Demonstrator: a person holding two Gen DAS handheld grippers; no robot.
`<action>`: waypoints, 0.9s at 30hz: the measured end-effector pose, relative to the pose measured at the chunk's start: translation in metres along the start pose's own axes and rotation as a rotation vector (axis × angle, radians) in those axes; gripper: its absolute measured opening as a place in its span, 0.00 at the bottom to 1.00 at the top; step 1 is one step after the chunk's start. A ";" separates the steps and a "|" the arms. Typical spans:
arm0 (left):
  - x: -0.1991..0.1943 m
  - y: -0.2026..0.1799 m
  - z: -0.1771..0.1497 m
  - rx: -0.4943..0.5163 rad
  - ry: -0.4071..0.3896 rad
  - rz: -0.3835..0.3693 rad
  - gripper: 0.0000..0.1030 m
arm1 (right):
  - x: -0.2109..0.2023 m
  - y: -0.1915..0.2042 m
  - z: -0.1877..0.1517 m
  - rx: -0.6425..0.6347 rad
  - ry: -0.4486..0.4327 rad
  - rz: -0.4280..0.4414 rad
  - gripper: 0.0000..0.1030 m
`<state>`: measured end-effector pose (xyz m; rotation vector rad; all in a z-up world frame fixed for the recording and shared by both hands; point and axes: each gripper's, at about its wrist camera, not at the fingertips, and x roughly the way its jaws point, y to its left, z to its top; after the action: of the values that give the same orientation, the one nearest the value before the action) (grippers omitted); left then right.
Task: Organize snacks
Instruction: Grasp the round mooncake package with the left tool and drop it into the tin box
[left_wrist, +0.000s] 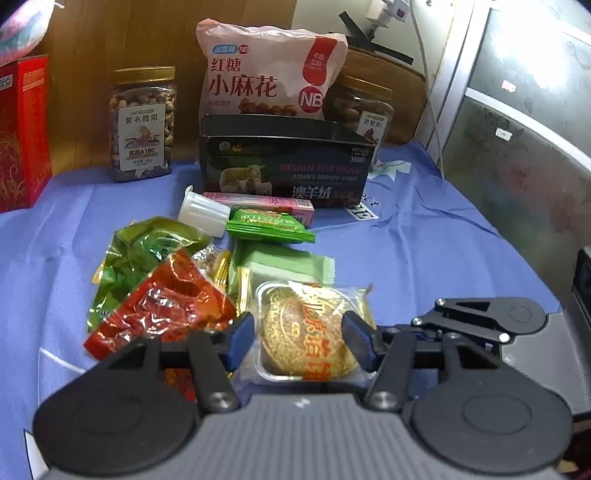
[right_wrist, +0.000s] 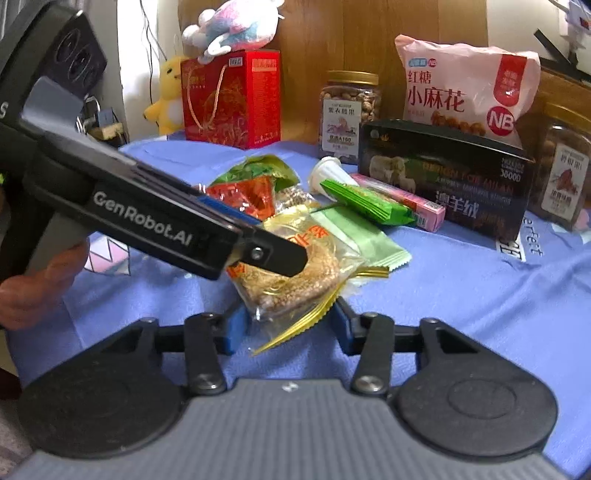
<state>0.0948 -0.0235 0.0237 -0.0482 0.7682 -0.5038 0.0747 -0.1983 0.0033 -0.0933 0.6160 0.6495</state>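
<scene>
Sesame cake packet (left_wrist: 306, 328): lies on the blue tabletop (left_wrist: 424, 251), between the pads of the left gripper (left_wrist: 301, 341).
Left gripper: jaws on either side of the packet; whether the pads press it, I cannot tell.
Right gripper (right_wrist: 288, 326): jaws apart just below the same packet, its crimped gold edge lying between them, pads not pressing.
Beyond the left gripper: red wrapper (left_wrist: 166, 306) and green wrapper (left_wrist: 147, 254) to its left, pale green sachet (left_wrist: 284, 264) and white cup (left_wrist: 203, 212) straight ahead.
Further ahead: black box (left_wrist: 284, 162), pink bag (left_wrist: 269, 70) behind it, nut jar (left_wrist: 142, 123) on the left.
</scene>
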 end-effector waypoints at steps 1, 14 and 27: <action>-0.001 -0.002 0.003 0.000 -0.006 -0.002 0.50 | -0.004 -0.002 0.003 0.003 -0.012 -0.002 0.42; 0.044 -0.013 0.149 0.041 -0.174 -0.036 0.51 | -0.002 -0.076 0.099 -0.049 -0.166 -0.160 0.39; 0.135 0.011 0.188 0.032 -0.079 -0.060 0.57 | 0.058 -0.142 0.119 -0.023 -0.148 -0.306 0.45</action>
<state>0.3083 -0.1013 0.0688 -0.0612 0.6832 -0.5674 0.2553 -0.2491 0.0529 -0.1562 0.4394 0.3636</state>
